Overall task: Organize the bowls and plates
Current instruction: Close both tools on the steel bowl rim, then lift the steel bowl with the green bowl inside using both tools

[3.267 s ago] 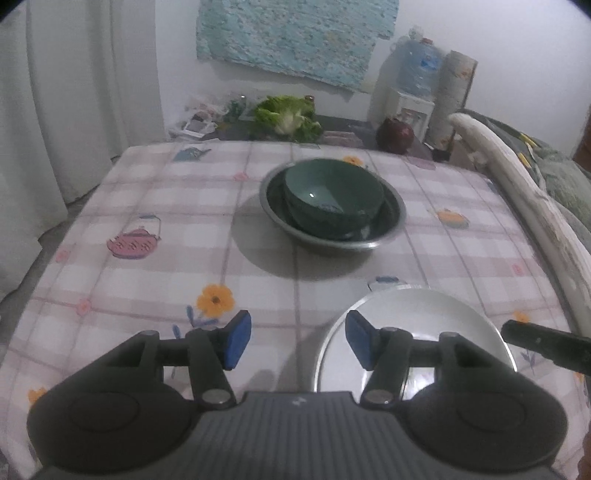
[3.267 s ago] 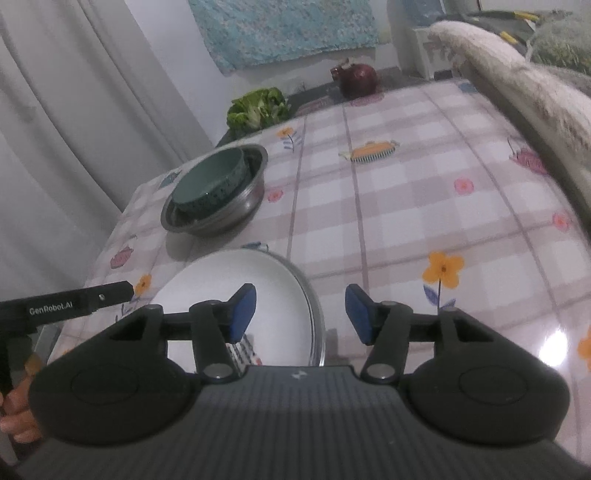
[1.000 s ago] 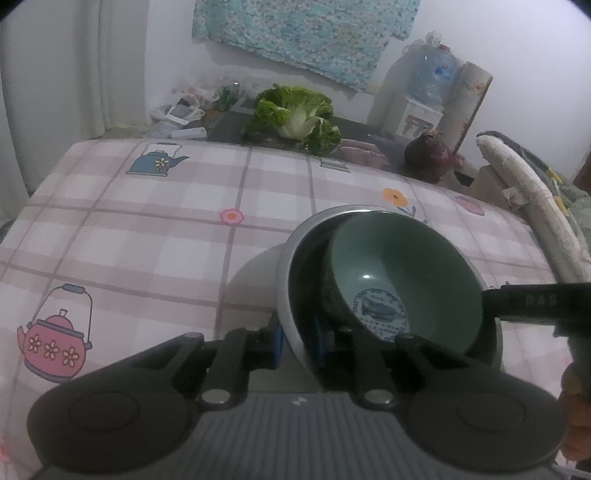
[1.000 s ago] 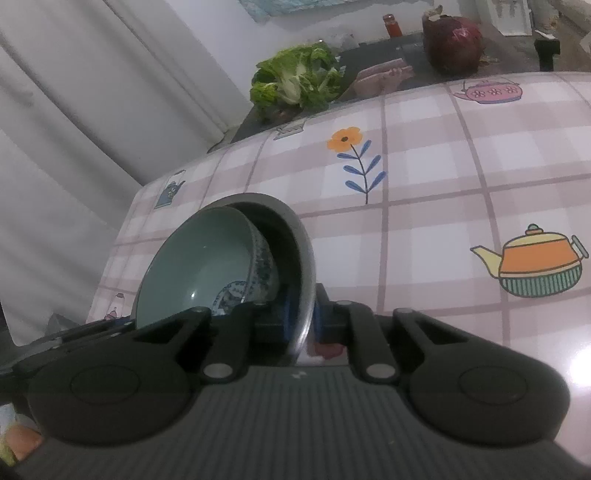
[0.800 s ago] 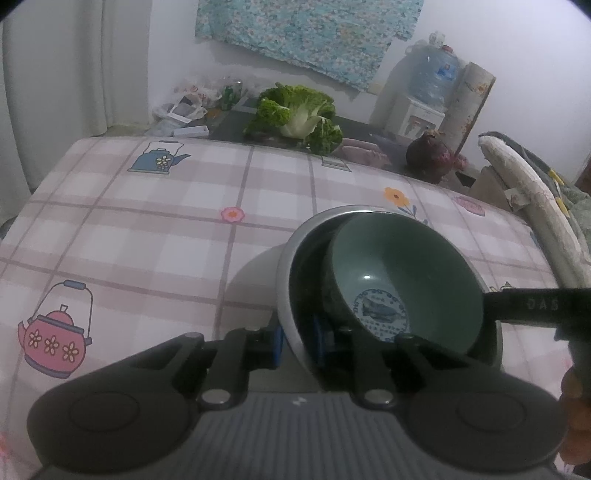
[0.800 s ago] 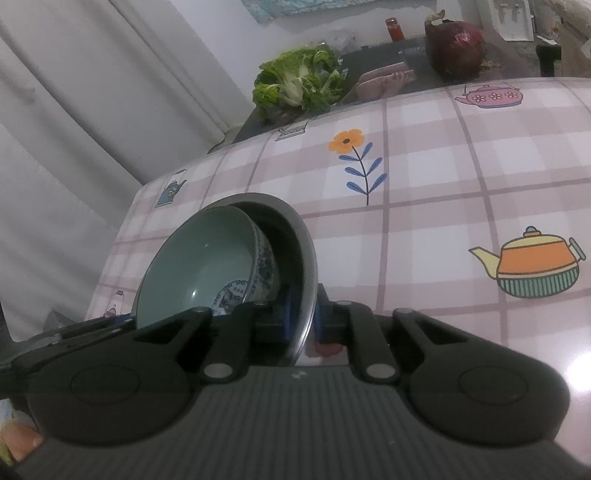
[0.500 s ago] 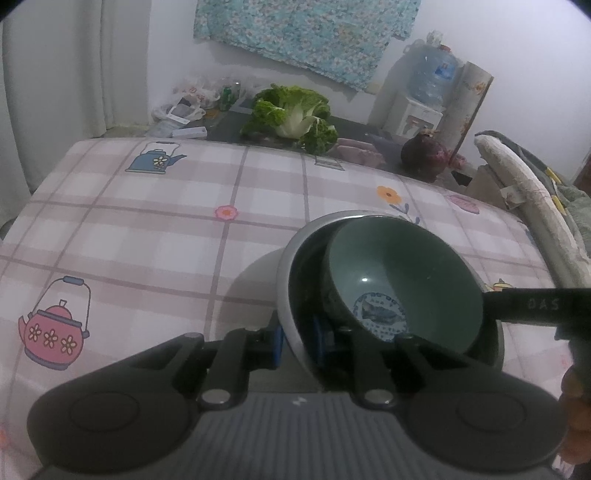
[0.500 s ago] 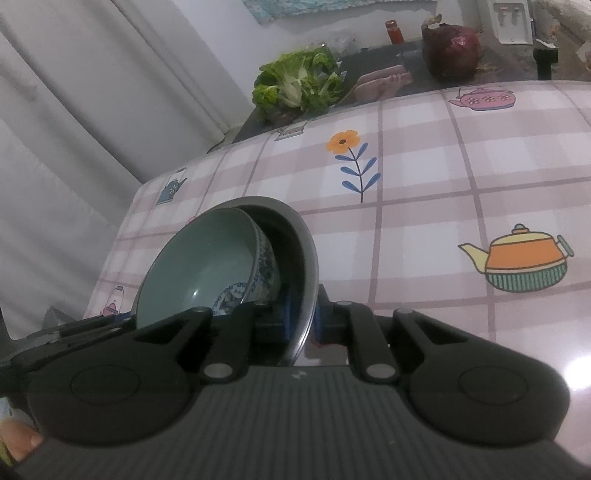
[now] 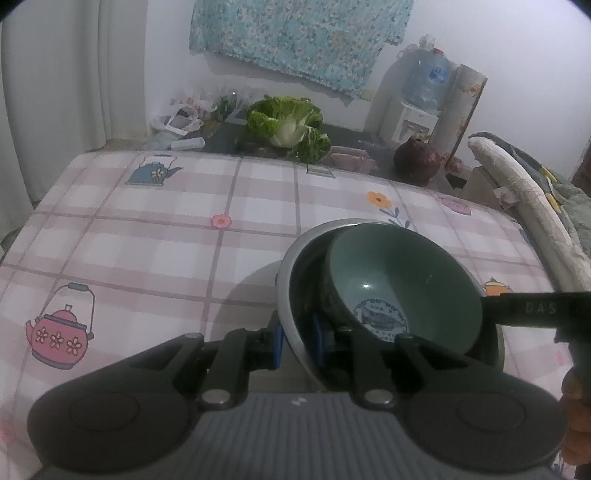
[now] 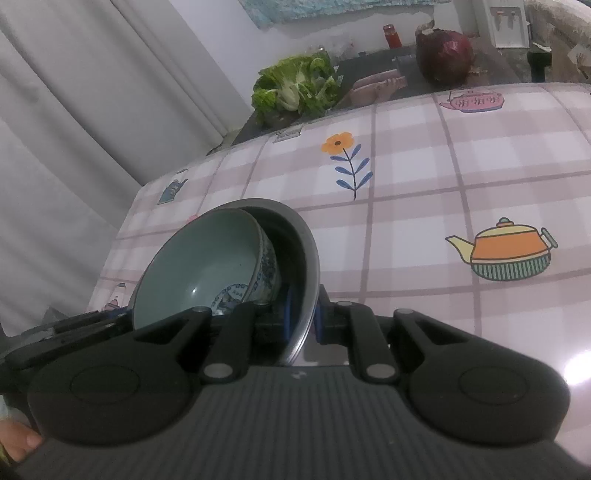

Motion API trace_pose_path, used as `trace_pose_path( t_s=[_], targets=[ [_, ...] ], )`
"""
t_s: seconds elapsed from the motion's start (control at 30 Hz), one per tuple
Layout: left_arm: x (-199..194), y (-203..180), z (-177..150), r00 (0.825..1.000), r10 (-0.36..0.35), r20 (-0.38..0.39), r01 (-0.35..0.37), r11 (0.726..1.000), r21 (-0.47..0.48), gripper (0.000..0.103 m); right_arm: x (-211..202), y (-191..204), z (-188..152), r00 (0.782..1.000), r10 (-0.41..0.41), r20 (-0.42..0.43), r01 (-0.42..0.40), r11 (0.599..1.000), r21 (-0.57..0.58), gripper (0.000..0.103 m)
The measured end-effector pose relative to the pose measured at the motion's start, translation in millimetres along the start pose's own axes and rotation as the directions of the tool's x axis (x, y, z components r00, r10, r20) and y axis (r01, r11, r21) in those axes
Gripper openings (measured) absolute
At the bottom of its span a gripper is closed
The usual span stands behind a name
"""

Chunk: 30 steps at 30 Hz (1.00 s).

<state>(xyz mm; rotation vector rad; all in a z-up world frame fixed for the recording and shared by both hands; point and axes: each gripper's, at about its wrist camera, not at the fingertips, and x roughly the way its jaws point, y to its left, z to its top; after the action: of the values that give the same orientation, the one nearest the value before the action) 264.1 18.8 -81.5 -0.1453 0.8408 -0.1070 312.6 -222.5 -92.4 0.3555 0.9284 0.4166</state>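
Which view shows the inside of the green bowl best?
The left wrist view: the green bowl opens toward the camera, showing its whole inside and the blue print. In the right wrist view the bowl is seen edge-on, its lower part hidden behind the gripper.

One metal basin (image 9: 291, 291), one green ceramic bowl (image 9: 402, 280) nested inside. Two claws: left claw (image 9: 297, 338), right claw (image 10: 303, 319), each with two blue pads. One bench (image 9: 155, 243) under a checked cloth. Beyond the bench: one head of leafy greens (image 9: 286, 127), one dark red round vegetable (image 9: 417, 162), one water jug (image 9: 424, 79) on one white dispenser (image 9: 404, 122), one patterned roll (image 9: 461, 107), one red-capped jar (image 10: 391, 36). One blue cloth (image 9: 295, 33) on the wall.
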Motion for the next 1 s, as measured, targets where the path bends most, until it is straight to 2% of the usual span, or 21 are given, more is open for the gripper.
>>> trace_pose_path(
  t_s=[1.0],
  targets=[
    [-49, -10, 4, 0.996, -0.017, 0.089, 0.015, 1.000, 0.020, 0.017, -46, 19, -3, 0.997, 0.010, 0.074, -0.007, 0.999, -0.031, 0.012]
  ],
)
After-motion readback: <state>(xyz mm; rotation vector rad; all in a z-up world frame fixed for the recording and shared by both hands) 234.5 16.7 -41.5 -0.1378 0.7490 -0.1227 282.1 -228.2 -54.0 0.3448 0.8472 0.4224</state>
